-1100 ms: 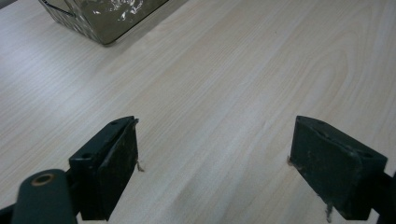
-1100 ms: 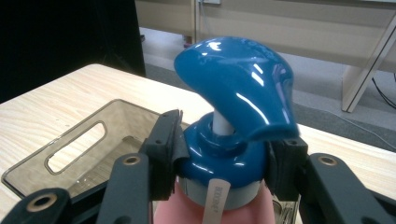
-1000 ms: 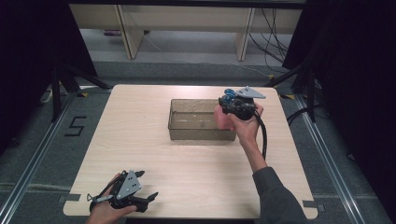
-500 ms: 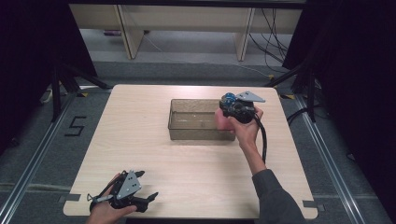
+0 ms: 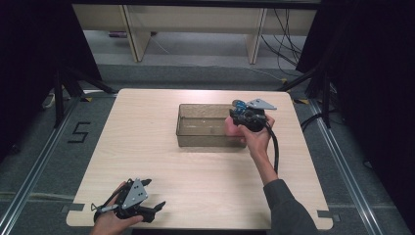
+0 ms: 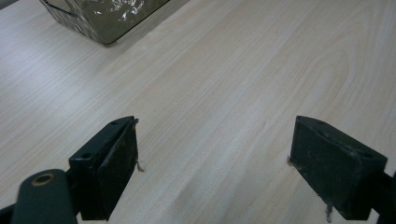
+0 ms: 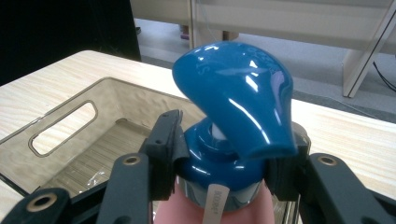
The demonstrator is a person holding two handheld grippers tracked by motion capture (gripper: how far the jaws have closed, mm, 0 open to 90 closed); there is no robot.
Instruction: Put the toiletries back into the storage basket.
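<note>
While the left hand-held gripper [image 6: 215, 172] gapes empty, the right hand-held gripper [image 7: 224, 163] clamps a pump bottle [image 7: 236, 126]

Table [image 5: 147, 147] bare around bin [image 5: 205, 139]; bin interior free

The clear smoky plastic bin [image 5: 210, 126] sits on the light wooden table [image 5: 147, 147], a bit right of centre toward the far side. A blue-capped pink pump bottle [image 7: 233, 121] is over its right end. Left gripper [image 5: 149, 209] is way off at the near left corner.
</note>
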